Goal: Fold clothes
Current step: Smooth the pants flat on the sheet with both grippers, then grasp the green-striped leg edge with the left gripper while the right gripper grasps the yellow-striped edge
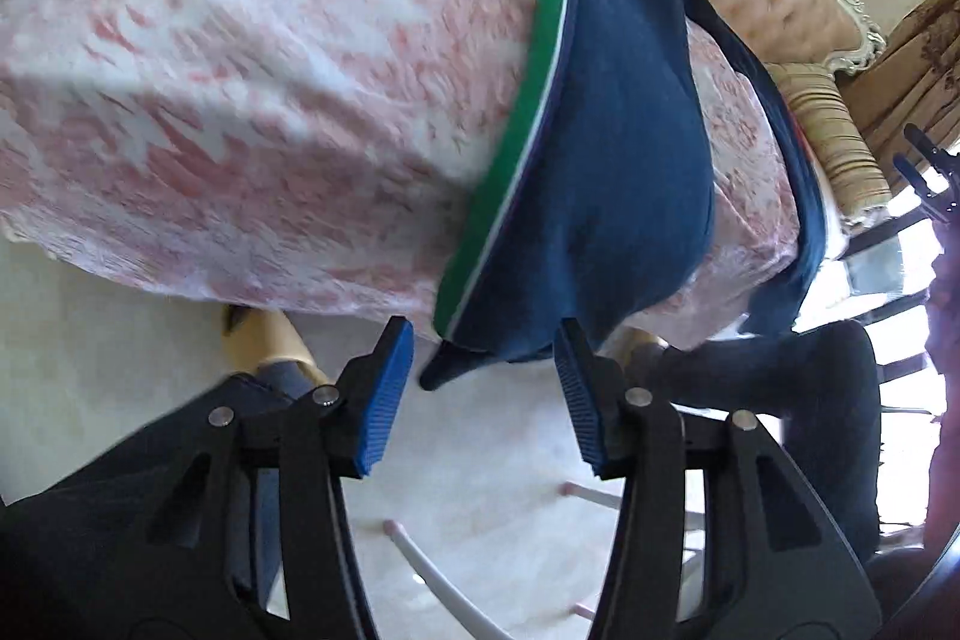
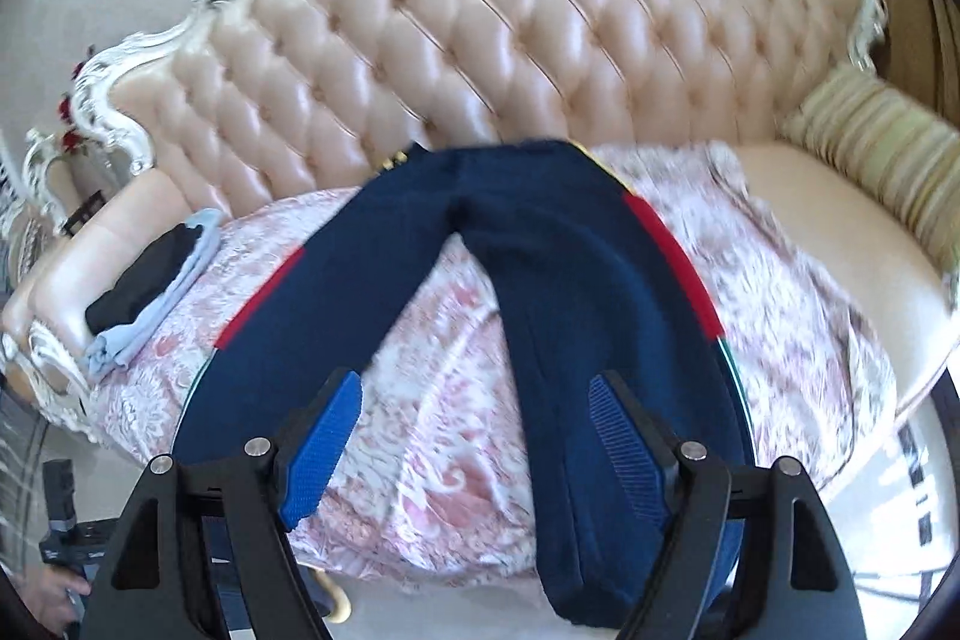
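navy pants (image 2: 528, 244) spread flat on sofa (image 2: 456, 40) blanket (image 2: 432, 436), both tongs (image 1: 486, 376) (image 2: 474, 436) spread, pinching nothing

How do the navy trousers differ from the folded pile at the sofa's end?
The navy trousers lie spread out with legs apart; the folded pile is compact and stacked. The trousers are navy with red and green side stripes; the pile is black and light blue. The trousers hang over the sofa's front edge; the pile does not. Both rest on the pink patterned cover.
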